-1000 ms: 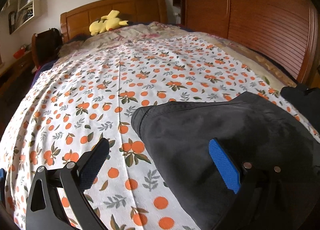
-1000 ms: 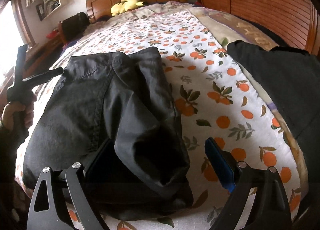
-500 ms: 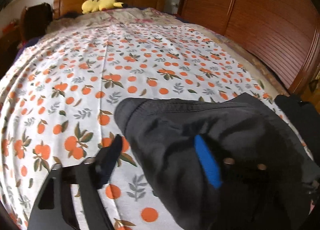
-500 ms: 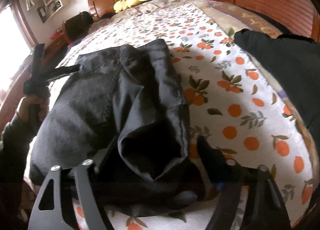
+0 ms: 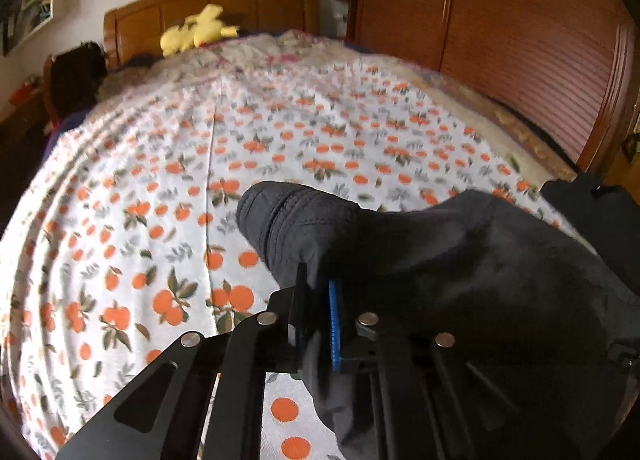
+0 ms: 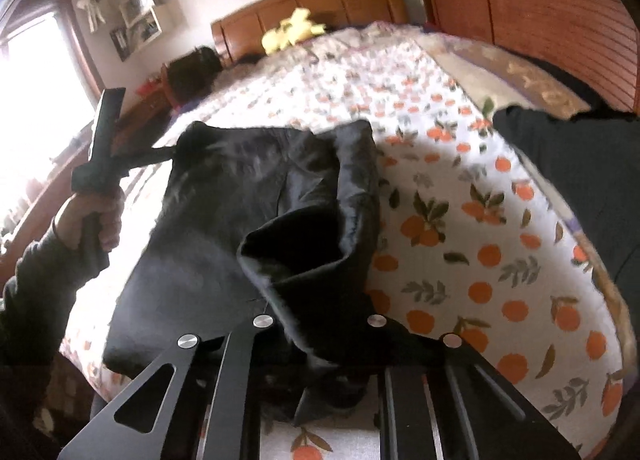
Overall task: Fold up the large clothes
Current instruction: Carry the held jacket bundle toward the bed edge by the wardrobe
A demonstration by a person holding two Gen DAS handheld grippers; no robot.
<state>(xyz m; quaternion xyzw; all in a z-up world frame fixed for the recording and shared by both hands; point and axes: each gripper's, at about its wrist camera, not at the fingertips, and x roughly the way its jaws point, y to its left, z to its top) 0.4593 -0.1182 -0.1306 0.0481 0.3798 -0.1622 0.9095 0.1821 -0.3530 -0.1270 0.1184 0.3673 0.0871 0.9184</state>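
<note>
Two tongs, left tongs (image 5: 316, 312) and right tongs (image 6: 320, 344), have just closed and now clamp your dark garment (image 6: 256, 227) at the near end of the bed (image 6: 460, 260), its fold barely begun.

I can read no text, label, brand or number in my two views. The bed sheet (image 5: 168, 187) carries only a print of oranges and leaves, no letters. The frames on the wall shelf (image 6: 138, 25) are too small and blurred for me to read anything on them.
</note>
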